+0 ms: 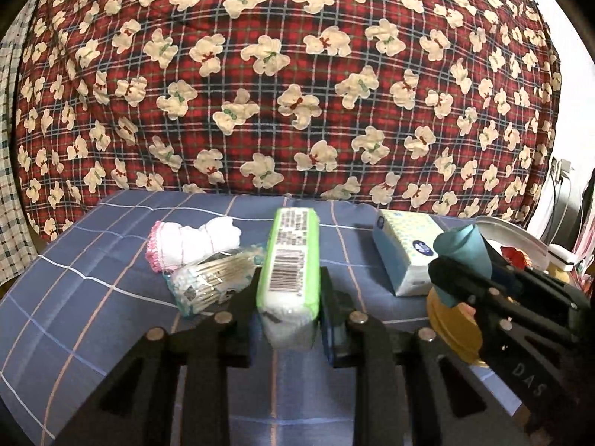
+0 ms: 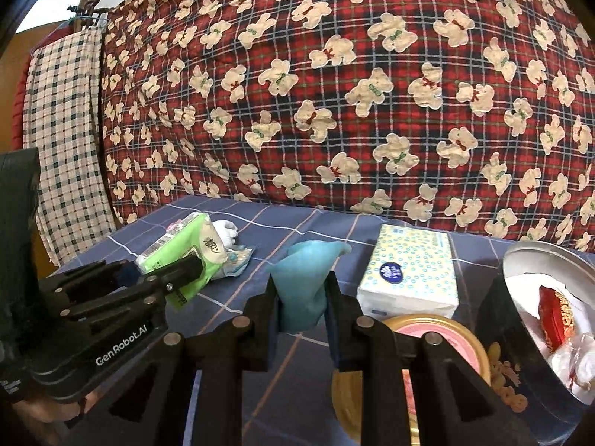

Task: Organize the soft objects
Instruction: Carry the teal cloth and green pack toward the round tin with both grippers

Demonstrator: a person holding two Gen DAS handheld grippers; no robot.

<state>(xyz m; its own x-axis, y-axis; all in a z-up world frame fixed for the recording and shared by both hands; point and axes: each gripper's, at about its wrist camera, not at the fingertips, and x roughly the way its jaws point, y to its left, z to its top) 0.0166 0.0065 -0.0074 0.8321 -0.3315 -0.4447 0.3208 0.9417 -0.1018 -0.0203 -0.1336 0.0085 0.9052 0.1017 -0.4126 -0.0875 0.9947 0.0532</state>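
Note:
My left gripper (image 1: 289,293) is shut on a green tissue pack (image 1: 293,256) with a barcode, held just above the blue checked cloth (image 1: 93,297). It also shows at the left of the right wrist view (image 2: 178,256). My right gripper (image 2: 302,297) is shut on a teal cloth (image 2: 305,278), which also shows in the left wrist view (image 1: 465,249). A white and pink sock bundle (image 1: 193,245) and a bag of cotton swabs (image 1: 212,282) lie left of the green pack. A white and blue tissue pack (image 2: 409,267) lies to the right.
A round metal tin (image 2: 520,327) at the right holds white and red items. Its gold and pink lid (image 2: 446,338) lies beside it. A red bear-print quilt (image 1: 297,74) rises behind the cloth. A checked fabric (image 2: 63,130) hangs at the left.

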